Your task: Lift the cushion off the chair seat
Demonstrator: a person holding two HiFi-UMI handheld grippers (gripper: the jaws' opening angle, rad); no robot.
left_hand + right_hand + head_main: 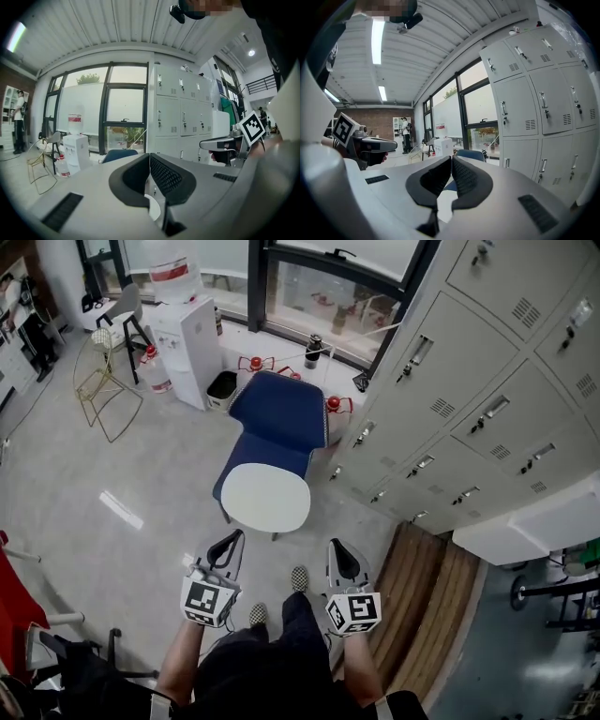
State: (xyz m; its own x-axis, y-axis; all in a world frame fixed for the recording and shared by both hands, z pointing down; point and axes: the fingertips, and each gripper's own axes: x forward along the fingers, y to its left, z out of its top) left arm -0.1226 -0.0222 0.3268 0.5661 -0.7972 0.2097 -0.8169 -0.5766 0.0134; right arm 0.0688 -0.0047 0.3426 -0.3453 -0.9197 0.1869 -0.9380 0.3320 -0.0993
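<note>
1. One white round cushion (266, 498) lies on the seat of one blue chair (278, 409), which faces the person.
2. A wall of grey lockers (487, 409) stands close beside the chair on its right. One white water dispenser (187, 348) and a gold wire frame (101, 390) stand to its left.
3. Two claws are held short of the chair, with bare floor (141, 484) between them and the cushion.
4. The left claw (230, 545) is closed together and holds nothing.
5. The right claw (341, 557) is also closed together and holds nothing.
6. A wooden bench (422, 601) sits near the right claw.
</note>
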